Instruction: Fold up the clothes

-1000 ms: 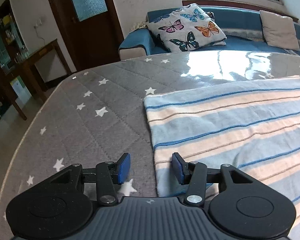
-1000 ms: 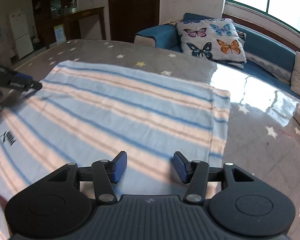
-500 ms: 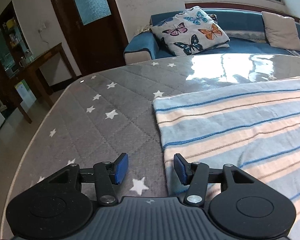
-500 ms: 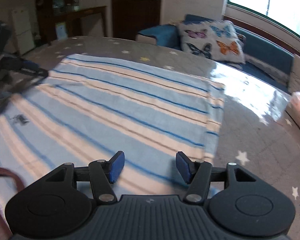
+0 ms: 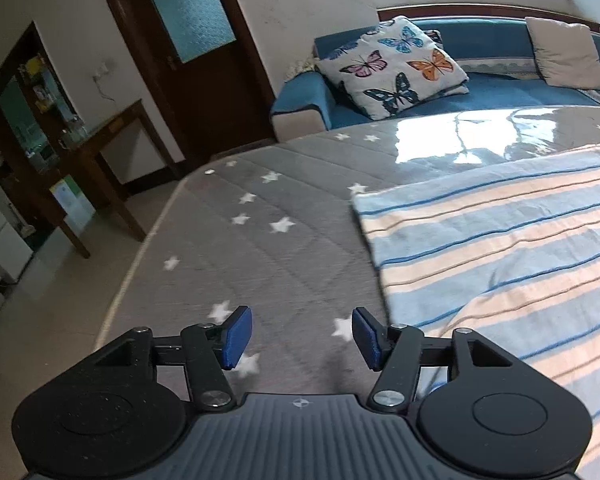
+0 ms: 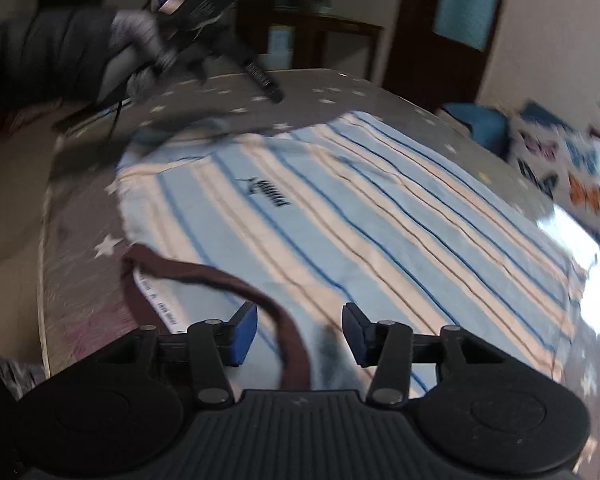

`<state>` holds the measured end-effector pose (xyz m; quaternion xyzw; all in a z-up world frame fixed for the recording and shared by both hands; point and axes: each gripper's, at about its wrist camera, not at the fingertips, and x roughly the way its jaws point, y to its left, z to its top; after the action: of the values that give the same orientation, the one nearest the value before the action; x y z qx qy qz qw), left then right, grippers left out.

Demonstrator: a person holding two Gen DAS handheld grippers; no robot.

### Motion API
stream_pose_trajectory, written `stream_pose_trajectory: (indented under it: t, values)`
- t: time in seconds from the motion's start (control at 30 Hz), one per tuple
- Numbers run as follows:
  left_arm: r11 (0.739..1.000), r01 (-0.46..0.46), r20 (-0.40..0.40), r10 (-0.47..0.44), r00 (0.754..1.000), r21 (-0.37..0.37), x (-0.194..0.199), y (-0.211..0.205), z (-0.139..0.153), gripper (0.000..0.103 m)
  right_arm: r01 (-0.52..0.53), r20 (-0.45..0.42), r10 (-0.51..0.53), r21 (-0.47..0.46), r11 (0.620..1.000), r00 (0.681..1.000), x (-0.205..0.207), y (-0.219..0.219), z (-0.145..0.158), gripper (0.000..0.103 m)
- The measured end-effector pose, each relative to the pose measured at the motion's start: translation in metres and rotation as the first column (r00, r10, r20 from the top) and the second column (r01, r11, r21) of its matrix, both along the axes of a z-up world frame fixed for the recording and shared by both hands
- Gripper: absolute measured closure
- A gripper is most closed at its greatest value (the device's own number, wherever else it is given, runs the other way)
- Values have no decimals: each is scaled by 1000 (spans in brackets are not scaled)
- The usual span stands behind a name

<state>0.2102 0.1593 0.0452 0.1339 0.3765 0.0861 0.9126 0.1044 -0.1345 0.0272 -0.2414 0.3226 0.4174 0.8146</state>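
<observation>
Striped shirt [image 6: 360,216] spread flat on starred table cover [image 5: 268,248], left gripper [image 5: 302,336] held apart and empty above the cover, jaws just widened, right gripper [image 6: 300,334] held apart over the brown collar [image 6: 276,312], jaws just narrowed, nothing pinched.

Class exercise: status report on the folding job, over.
Left tongs open, off the cloth, jaws just widening. Right tongs open over the brown collar, jaws just narrowing, nothing gripped. Striped shirt flat, unfolded. Nothing in the way.

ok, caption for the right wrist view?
Open right gripper above the brown collar of a striped shirt.
</observation>
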Motion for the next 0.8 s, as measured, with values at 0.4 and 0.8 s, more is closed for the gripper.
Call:
stream_pose_trajectory:
  t: [0.4,0.8]
  values:
    - [996,-32,-28,30,999,-89,27,-11,-27,40,-77,46,78,-25,997,996,-6,33,-13,71]
    - [996,-11,-64,5,998,-94,60,-23,-49,38,-244,112,252,-84,966,961,-22,48,-17,75]
